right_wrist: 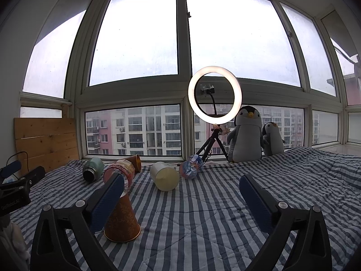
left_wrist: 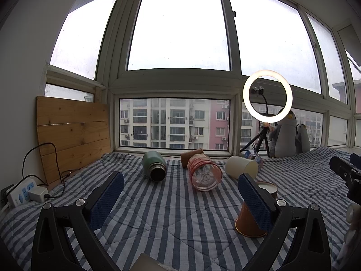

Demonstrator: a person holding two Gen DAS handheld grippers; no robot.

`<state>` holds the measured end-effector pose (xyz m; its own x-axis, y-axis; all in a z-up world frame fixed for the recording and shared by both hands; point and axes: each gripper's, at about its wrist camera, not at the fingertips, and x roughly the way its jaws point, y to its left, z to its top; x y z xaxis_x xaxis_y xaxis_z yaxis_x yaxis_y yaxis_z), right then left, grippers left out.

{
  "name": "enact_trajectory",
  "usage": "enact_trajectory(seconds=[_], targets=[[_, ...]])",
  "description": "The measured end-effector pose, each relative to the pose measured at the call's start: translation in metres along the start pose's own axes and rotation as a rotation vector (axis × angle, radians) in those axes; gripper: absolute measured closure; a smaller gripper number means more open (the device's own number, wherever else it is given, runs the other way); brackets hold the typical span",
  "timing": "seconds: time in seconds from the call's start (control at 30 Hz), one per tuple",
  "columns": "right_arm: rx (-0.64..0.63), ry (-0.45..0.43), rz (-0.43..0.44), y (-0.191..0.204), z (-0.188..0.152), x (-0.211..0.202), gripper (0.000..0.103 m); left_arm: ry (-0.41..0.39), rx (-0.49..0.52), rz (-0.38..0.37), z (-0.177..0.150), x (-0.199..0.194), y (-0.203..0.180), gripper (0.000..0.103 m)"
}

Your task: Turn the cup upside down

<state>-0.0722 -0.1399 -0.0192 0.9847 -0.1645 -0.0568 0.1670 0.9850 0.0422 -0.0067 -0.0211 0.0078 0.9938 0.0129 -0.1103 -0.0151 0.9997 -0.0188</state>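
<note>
Orange-brown paper, patterned with pale scrolls, made up the cup (right_wrist: 121, 221) that stood upside down on the striped quilt (right_wrist: 203, 214), wide rim on the cloth and narrow base on top. In the right wrist view it sat at about 8 o'clock, partly behind that gripper's left finger; in the left wrist view the same cup (left_wrist: 247, 222) sat at about 4 o'clock, partly behind the right finger.

The left gripper (left_wrist: 180, 199) hovered over the quilt with its jaws spread wide and nothing between them. The right gripper (right_wrist: 181, 203) likewise had its jaws wide apart and held nothing. Whether either finger touched the cup could not be told.

Farther back, toward 12 o'clock, several vessels lay on their sides: a green flask (left_wrist: 155, 165), a pink transparent bottle (left_wrist: 204, 172), a cream cup (left_wrist: 241, 167), a second brown paper cup (left_wrist: 191, 155) just behind the pink bottle, and a small blue-labelled plastic bottle (right_wrist: 191, 169). At the window stood a lit ring light (right_wrist: 214, 94) on a tripod, with two penguin plush toys (right_wrist: 247, 133) just beside it. A wooden board (left_wrist: 72, 133) leaned at 10 o'clock, near a power strip (left_wrist: 21, 193).
</note>
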Motion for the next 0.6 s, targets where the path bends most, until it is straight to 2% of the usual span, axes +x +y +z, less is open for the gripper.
enact_trajectory(seconds=[0.6], targets=[[0.001, 0.001, 0.001, -0.0009, -0.0002, -0.0001, 0.002, 0.009, -0.001, -0.002, 0.0005, 0.0008, -0.0002, 0.001]])
